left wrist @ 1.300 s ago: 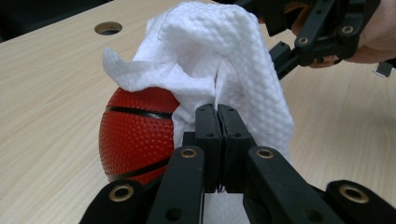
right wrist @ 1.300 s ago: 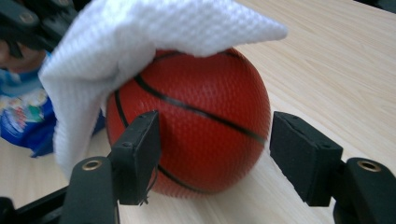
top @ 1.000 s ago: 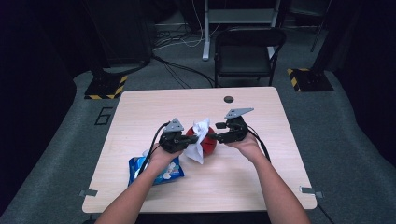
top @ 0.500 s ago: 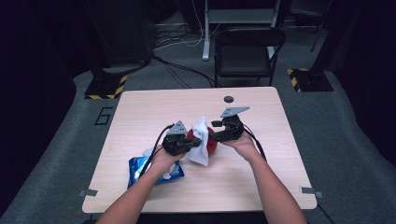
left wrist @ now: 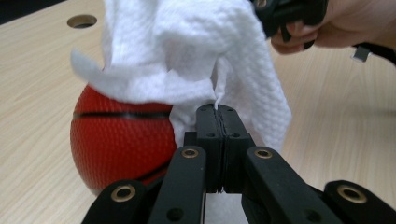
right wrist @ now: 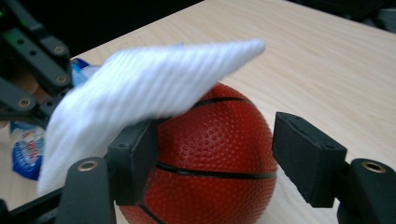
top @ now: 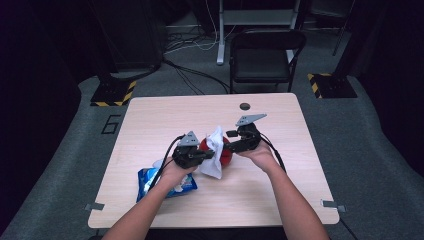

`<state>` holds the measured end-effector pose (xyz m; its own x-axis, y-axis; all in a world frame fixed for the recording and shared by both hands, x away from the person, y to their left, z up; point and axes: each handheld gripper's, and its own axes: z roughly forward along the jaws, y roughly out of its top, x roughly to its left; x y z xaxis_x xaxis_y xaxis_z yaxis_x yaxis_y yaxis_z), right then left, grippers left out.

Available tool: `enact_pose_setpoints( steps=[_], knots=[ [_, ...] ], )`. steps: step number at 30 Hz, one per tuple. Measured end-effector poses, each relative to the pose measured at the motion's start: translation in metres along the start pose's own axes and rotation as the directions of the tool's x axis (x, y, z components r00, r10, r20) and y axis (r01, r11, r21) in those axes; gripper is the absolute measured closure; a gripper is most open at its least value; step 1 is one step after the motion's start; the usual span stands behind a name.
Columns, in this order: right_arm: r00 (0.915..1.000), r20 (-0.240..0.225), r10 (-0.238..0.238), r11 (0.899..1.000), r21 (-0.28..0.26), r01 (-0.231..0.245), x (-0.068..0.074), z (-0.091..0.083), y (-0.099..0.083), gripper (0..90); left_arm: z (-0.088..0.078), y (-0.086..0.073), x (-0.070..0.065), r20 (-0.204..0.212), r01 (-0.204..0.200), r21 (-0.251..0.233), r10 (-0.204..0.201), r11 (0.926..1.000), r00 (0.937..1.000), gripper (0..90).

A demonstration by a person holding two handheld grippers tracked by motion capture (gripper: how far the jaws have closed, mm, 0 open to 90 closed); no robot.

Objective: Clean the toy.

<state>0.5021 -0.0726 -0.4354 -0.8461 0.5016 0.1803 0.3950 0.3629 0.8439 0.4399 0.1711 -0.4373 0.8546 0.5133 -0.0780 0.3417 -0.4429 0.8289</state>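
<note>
A small red ball (top: 228,155) with black lines rests on the wooden table (top: 165,120) between both hands. Over it lies a white wipe (top: 216,150), whose near edge is pinched by my left gripper (top: 209,155), shut on it. In the left gripper view the closed jaw tips (left wrist: 218,112) clamp the wipe (left wrist: 187,46) in front of the ball (left wrist: 121,140). My right gripper (top: 228,145) holds the ball from the other side. Its pads straddle the ball (right wrist: 219,149) and touch it, though the jaws have just been opening a little. The wipe (right wrist: 140,88) hangs over the ball's top.
A blue pack of wipes (top: 150,181) lies under my left forearm near the front left. A round cable hole (top: 244,106) marks the table's far edge. A black chair (top: 267,55) stands beyond the table. The left gripper's linkage (right wrist: 28,60) appears beside the ball in the right gripper view.
</note>
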Motion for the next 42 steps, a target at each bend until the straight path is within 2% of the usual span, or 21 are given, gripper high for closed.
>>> enact_pose_setpoints(
  steps=[1,4,12,19,21,24,25,28,30,32,35,39,42],
  knots=[
    [0.9999,0.016,0.004,1.0,-0.004,-0.004,-0.002,-0.002,0.0,31.3,0.001,-0.002,0.0,0.001,0.007,0.004,-0.007,1.0,1.0,88.7],
    [0.9997,0.015,0.017,1.0,-0.004,-0.017,-0.006,-0.005,-0.002,31.3,0.001,-0.006,0.002,0.008,0.017,0.003,-0.017,0.9998,0.9998,88.7],
    [0.9998,0.005,0.019,1.0,0.009,-0.02,-0.008,-0.014,-0.01,31.2,-0.003,-0.004,0.005,-0.03,0.012,0.01,-0.011,0.9999,0.9995,88.6],
    [0.999,0.017,-0.041,0.997,0.064,0.039,-0.003,-0.028,-0.02,31.4,-0.013,0.012,0.011,-0.059,0.013,-0.031,-0.015,0.9994,0.9982,88.6],
    [0.9988,0.007,-0.048,0.996,0.075,0.047,-0.002,-0.03,-0.023,31.3,-0.013,0.016,0.013,-0.065,0.014,-0.036,-0.017,0.9992,0.9977,88.7],
    [0.9977,-0.005,-0.067,0.993,0.1,0.067,0.0,-0.032,-0.027,30.4,-0.007,0.019,0.013,-0.07,0.03,-0.029,-0.032,0.9991,0.997,88.6],
    [0.997,-0.004,-0.077,0.991,0.112,0.077,0.001,-0.033,-0.028,30.1,-0.005,0.019,0.014,-0.07,0.026,-0.011,-0.027,0.9996,0.9972,88.6],
    [0.9938,-0.009,-0.11,0.981,0.16,0.11,0.005,-0.038,-0.03,27.1,0.003,0.018,0.012,-0.069,0.024,0.011,-0.023,0.9997,0.9973,88.5],
    [0.9955,-0.027,-0.091,0.986,0.139,0.094,0.006,-0.043,-0.029,26.4,0.006,0.016,0.011,-0.058,0.016,0.022,-0.014,0.9996,0.9982,88.4],
    [0.9984,-0.023,-0.052,0.996,0.074,0.054,0.004,-0.047,-0.023,25.0,0.009,0.016,0.009,-0.055,0.009,0.029,-0.008,0.9995,0.9985,88.5],
    [0.9996,-0.012,-0.024,0.999,0.041,0.025,0.003,-0.043,-0.015,24.2,0.009,0.017,0.006,-0.047,0.007,0.03,-0.005,0.9995,0.9989,88.5],
    [0.9995,-0.018,-0.027,0.996,0.086,0.029,0.006,-0.03,-0.016,21.5,0.009,0.017,0.006,-0.052,0.0,0.037,0.002,0.9993,0.9986,88.5],
    [0.9992,-0.006,-0.039,0.996,0.081,0.039,0.009,-0.033,-0.021,21.9,0.005,0.018,0.006,-0.057,0.004,0.029,-0.002,0.9996,0.9984,88.5]
  ],
)
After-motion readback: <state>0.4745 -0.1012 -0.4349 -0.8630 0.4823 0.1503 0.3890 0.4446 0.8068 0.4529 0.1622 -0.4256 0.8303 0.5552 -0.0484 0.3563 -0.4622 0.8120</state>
